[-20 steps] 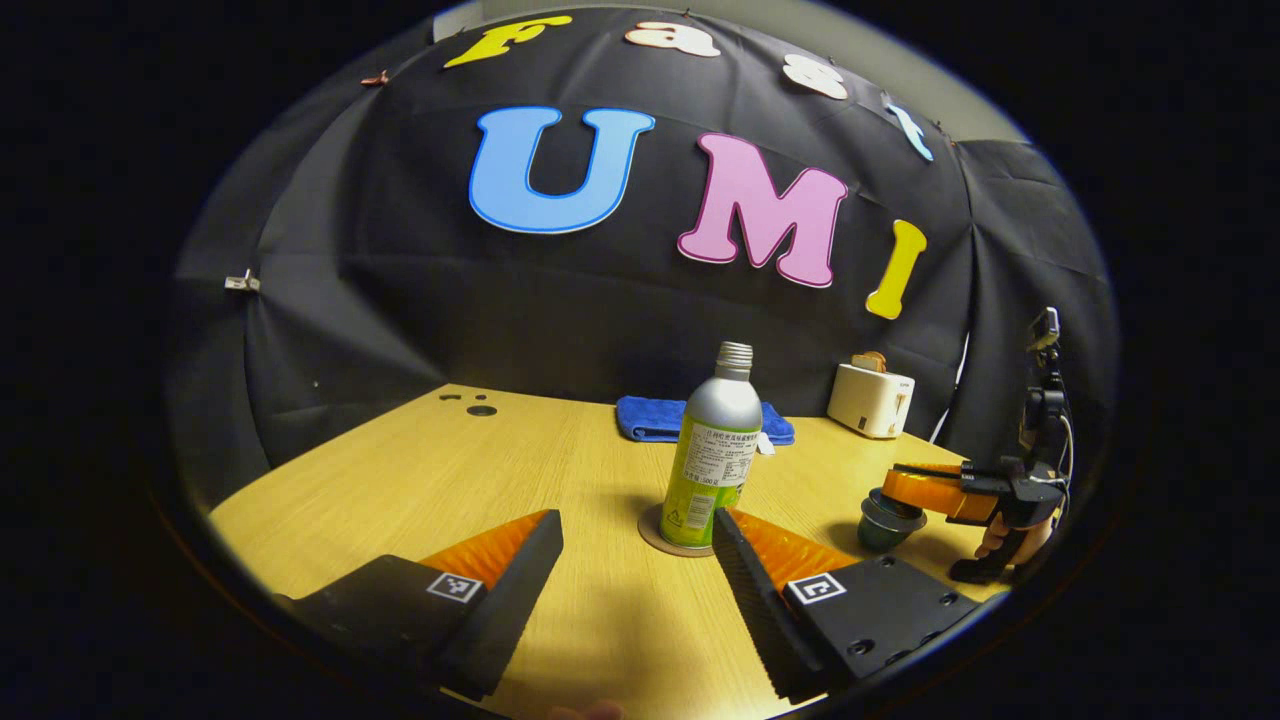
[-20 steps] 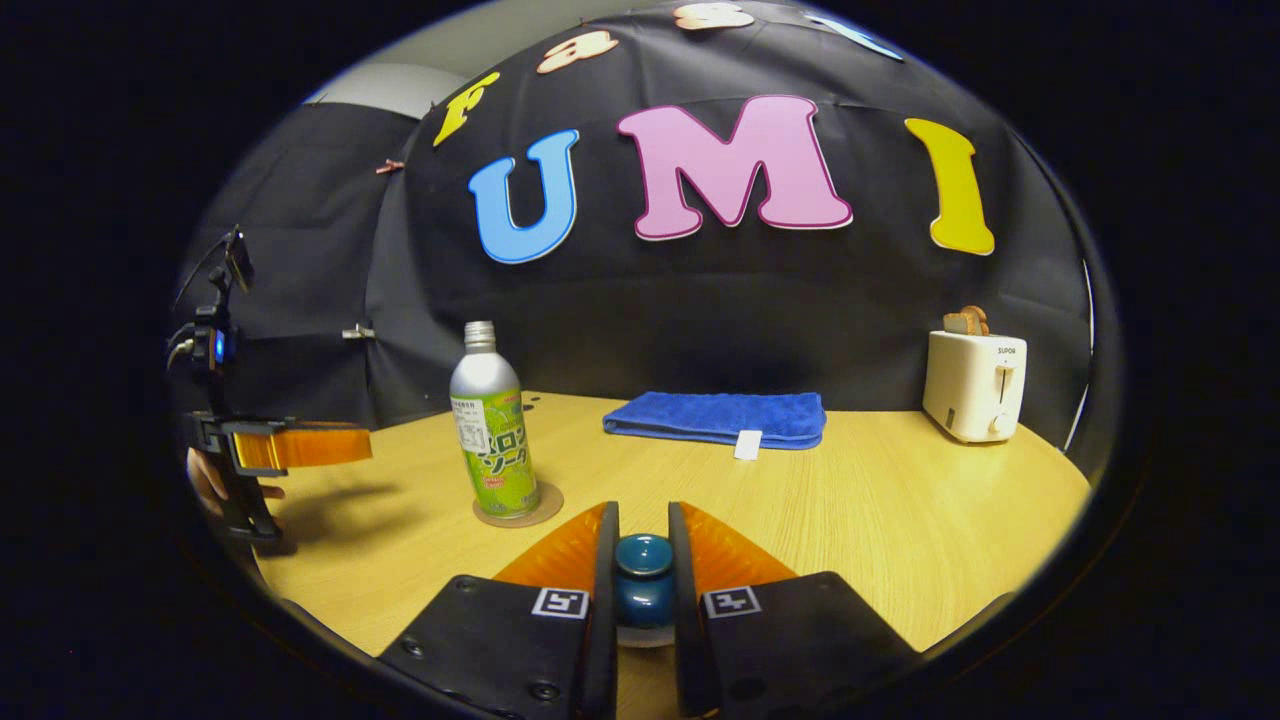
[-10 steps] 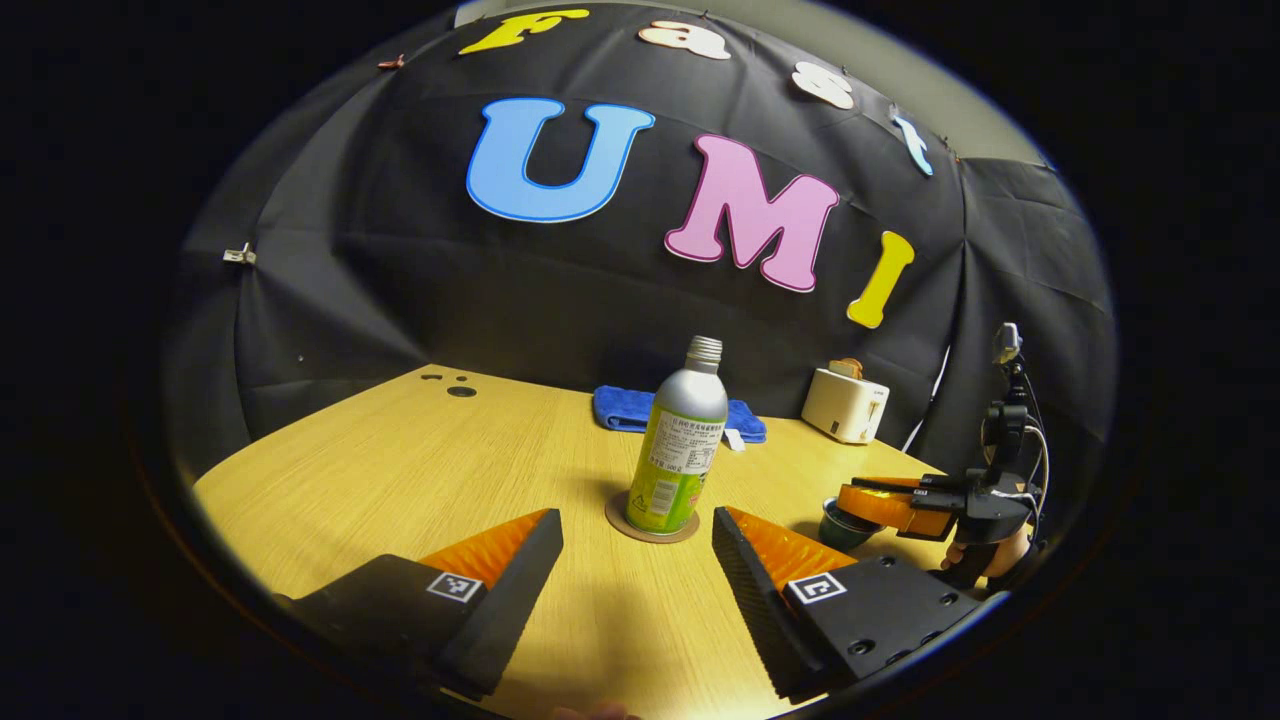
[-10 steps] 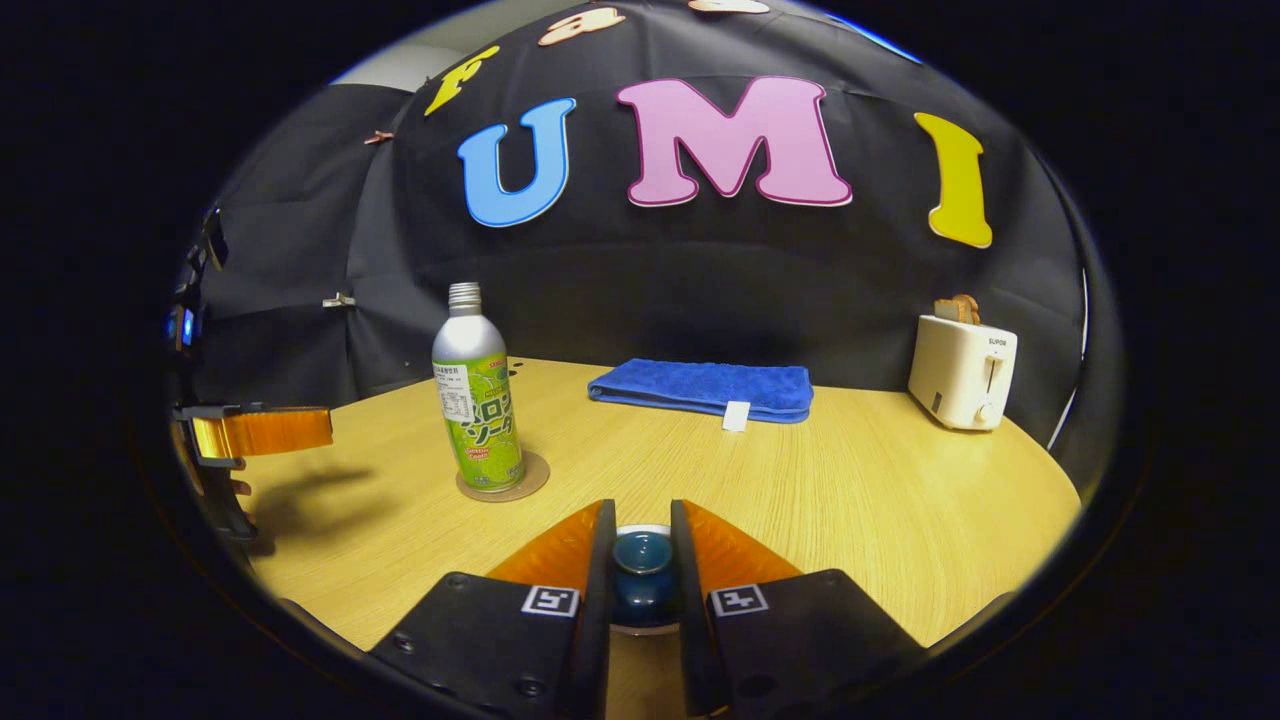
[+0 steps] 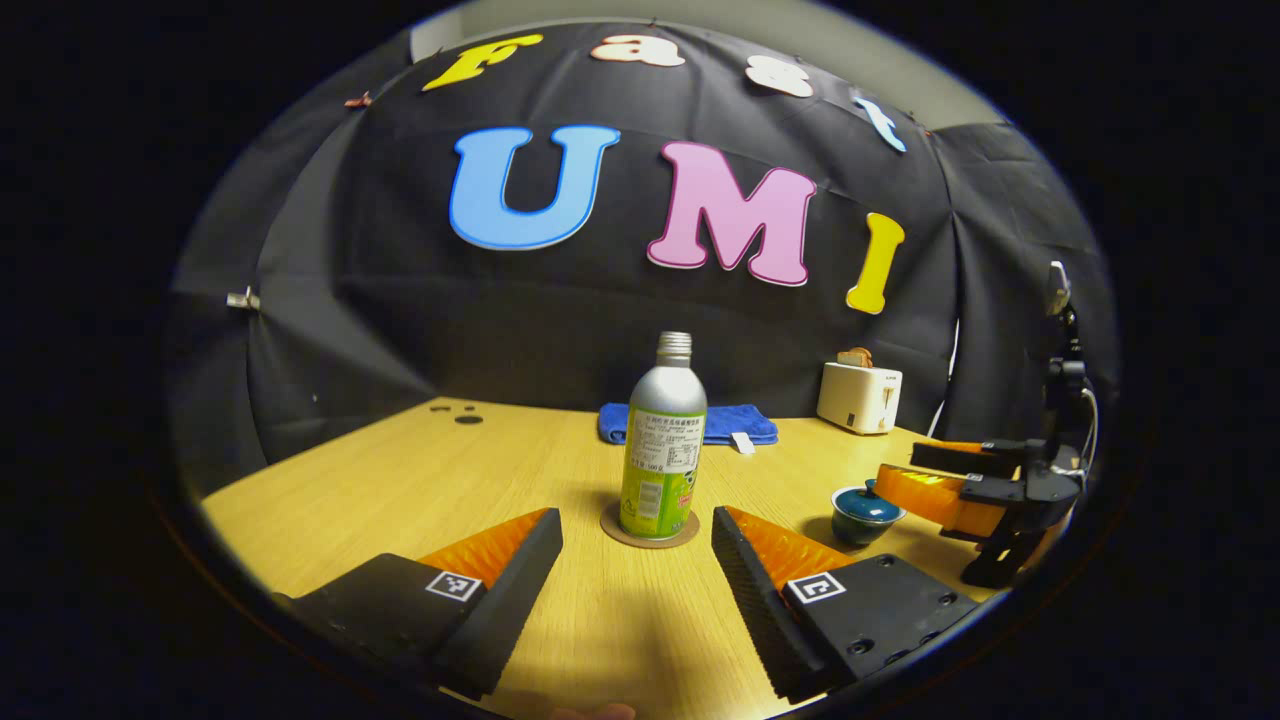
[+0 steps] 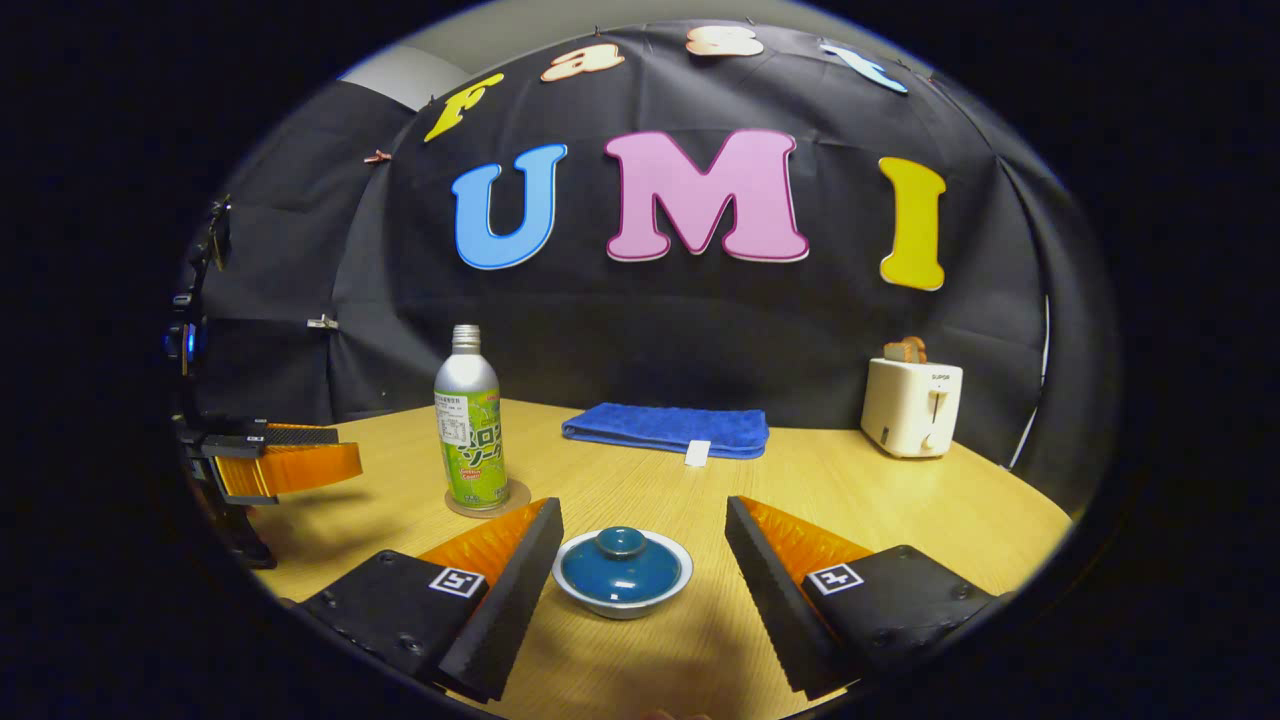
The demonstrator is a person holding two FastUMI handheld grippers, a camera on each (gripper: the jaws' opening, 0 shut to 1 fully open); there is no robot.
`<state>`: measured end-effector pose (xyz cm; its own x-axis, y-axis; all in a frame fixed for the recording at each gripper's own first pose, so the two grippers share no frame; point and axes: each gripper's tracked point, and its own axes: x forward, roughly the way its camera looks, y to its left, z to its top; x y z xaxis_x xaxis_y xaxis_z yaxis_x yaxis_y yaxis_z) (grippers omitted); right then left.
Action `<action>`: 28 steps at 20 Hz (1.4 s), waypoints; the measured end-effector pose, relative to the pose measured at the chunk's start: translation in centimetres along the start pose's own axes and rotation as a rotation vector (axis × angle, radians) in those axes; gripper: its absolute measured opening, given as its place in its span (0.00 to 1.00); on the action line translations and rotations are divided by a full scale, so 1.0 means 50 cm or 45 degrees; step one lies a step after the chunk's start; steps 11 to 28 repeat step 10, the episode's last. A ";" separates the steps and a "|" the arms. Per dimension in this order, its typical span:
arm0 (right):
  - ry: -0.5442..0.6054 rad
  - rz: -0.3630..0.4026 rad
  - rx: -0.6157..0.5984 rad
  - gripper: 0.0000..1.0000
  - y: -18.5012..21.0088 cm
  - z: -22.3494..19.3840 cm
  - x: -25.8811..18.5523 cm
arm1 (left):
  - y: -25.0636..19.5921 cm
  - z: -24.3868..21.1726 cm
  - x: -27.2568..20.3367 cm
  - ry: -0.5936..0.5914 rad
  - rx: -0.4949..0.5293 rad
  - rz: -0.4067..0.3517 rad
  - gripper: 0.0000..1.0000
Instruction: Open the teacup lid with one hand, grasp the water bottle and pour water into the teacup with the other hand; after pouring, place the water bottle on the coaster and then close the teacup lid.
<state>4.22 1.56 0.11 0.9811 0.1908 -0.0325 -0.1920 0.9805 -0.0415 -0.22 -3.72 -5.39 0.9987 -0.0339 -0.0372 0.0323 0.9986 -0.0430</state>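
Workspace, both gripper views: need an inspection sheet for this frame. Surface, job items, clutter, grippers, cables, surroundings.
Surface: light wood-grain table, small dark holes near its far left edge.
Job's things: silver metal bottle with a green label stands upright on the round brown coaster; blue lidded ceramic teacup has its lid on, nobody holding it.
Clutter: folded blue towel and white toaster holding toast at the back.
Grippers: left gripper open, short of the bottle; right gripper open, fingers either side of the teacup, not touching.
Cables: thin cable down the wall behind the toaster.
Surroundings: black cloth wall.
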 end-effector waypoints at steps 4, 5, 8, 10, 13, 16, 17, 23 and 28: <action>-0.030 -0.026 0.063 1.00 -0.008 0.000 -0.031 | -0.032 0.029 -0.004 -0.106 0.087 0.008 0.95; -0.034 -0.032 0.065 1.00 -0.010 0.000 -0.036 | -0.039 0.028 -0.005 -0.113 0.097 0.001 0.95; -0.036 -0.068 0.058 1.00 -0.019 0.004 -0.050 | -0.054 0.004 0.002 -0.092 0.109 -0.012 0.95; -0.036 -0.080 0.060 1.00 -0.022 0.003 -0.055 | -0.057 0.001 0.004 -0.076 0.092 -0.019 0.95; -0.036 -0.080 0.060 1.00 -0.022 0.003 -0.055 | -0.057 0.001 0.004 -0.076 0.092 -0.019 0.95; -0.036 -0.080 0.060 1.00 -0.022 0.003 -0.055 | -0.057 0.001 0.004 -0.076 0.092 -0.019 0.95; -0.036 -0.080 0.060 1.00 -0.022 0.003 -0.055 | -0.057 0.001 0.004 -0.076 0.092 -0.019 0.95; -0.036 -0.080 0.060 1.00 -0.022 0.003 -0.055 | -0.057 0.001 0.004 -0.076 0.092 -0.019 0.95; -0.036 -0.080 0.060 1.00 -0.022 0.003 -0.055 | -0.057 0.001 0.004 -0.076 0.092 -0.019 0.95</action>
